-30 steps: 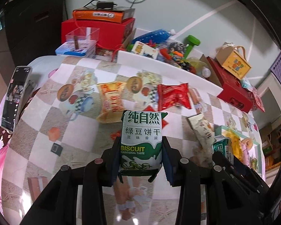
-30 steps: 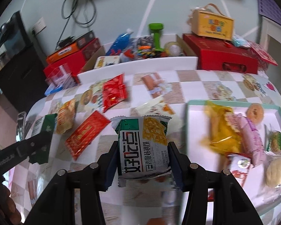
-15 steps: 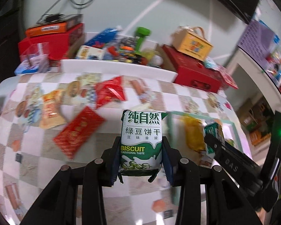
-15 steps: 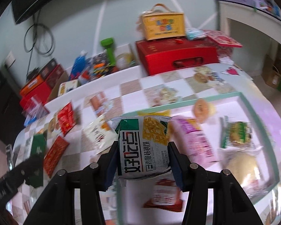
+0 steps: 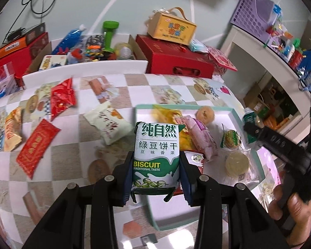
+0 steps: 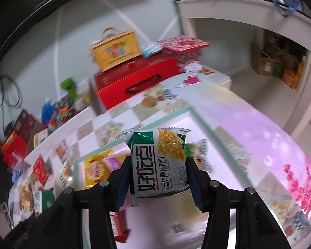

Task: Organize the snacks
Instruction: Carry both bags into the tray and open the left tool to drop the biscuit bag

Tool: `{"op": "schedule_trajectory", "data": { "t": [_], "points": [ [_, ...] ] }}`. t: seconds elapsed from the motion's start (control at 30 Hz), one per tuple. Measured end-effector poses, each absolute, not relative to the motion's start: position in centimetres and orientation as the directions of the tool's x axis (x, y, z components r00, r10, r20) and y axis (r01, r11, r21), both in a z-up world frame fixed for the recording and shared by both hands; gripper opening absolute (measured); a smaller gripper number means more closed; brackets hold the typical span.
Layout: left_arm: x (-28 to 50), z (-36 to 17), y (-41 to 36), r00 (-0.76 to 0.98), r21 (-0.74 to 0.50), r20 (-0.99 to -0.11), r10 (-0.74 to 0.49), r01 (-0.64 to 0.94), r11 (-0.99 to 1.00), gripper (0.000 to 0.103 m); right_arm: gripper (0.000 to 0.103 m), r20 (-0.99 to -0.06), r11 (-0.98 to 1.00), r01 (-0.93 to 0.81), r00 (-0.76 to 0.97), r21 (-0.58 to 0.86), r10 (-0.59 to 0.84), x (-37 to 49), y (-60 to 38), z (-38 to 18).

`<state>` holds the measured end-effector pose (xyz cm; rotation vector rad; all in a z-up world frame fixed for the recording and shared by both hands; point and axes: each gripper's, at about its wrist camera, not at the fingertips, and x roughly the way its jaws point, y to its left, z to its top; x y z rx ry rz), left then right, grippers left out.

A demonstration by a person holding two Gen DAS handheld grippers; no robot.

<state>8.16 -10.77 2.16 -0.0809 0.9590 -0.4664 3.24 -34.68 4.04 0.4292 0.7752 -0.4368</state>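
My left gripper (image 5: 156,178) is shut on an upright green-and-white biscuit packet (image 5: 156,155), held over the left part of a white tray with a mint rim (image 5: 217,109). The tray holds a yellow packet (image 5: 165,114), a pink packet (image 5: 201,137) and round pastries (image 5: 205,115). My right gripper (image 6: 157,182) is shut on a green, white and yellow snack packet (image 6: 158,166) above the same tray (image 6: 205,124). In the left wrist view that gripper (image 5: 280,145) shows at the right, with a hand (image 5: 290,207) on it.
Loose snacks lie on the checked tablecloth left of the tray: a cream packet (image 5: 108,124), a puffed red packet (image 5: 62,97), a flat red one (image 5: 37,145), an orange one (image 5: 12,130). Behind stand a red gift box (image 5: 176,62), a yellow carry box (image 5: 172,29) and a white shelf (image 5: 269,62).
Both grippers have swung to the right, from above the loose snacks to above the tray. Each still grips its packet, and the right wrist view has tilted.
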Motion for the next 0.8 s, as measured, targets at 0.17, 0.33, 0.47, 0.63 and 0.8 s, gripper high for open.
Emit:
{"op": "schedule_trajectory", "data": {
  "t": [0.17,0.33,0.47,0.63,0.8],
  "points": [
    [8.2,0.7,-12.7,0.467,-0.247,-0.783,-0.411,0.373,0.895,0.041,0.054,-0.748,0.8,0.559,0.622,0.219,-0.231,2.6,-36.4,3.8],
    [9.0,-0.8,-13.8,0.47,-0.227,-0.793,-0.388,0.363,0.904,0.041,0.054,-0.763,0.818,0.53,0.617,0.224,-0.191,3.5,-35.9,2.7],
    [9.6,-1.8,-14.0,0.461,-0.228,-0.801,-0.383,0.356,0.906,0.041,0.054,-0.77,0.833,0.508,0.614,0.218,-0.173,4.2,-35.1,2.1],
    [9.9,-2.2,-14.6,0.464,-0.212,-0.804,-0.372,0.36,0.908,0.041,0.054,-0.779,0.854,0.49,0.6,0.177,-0.183,4.9,-34.2,1.6],
    [9.7,-2.4,-15.1,0.46,-0.195,-0.809,-0.365,0.376,0.906,0.041,0.054,-0.776,0.867,0.463,0.61,0.185,-0.161,5.2,-33.6,1.7]
  ]
}}
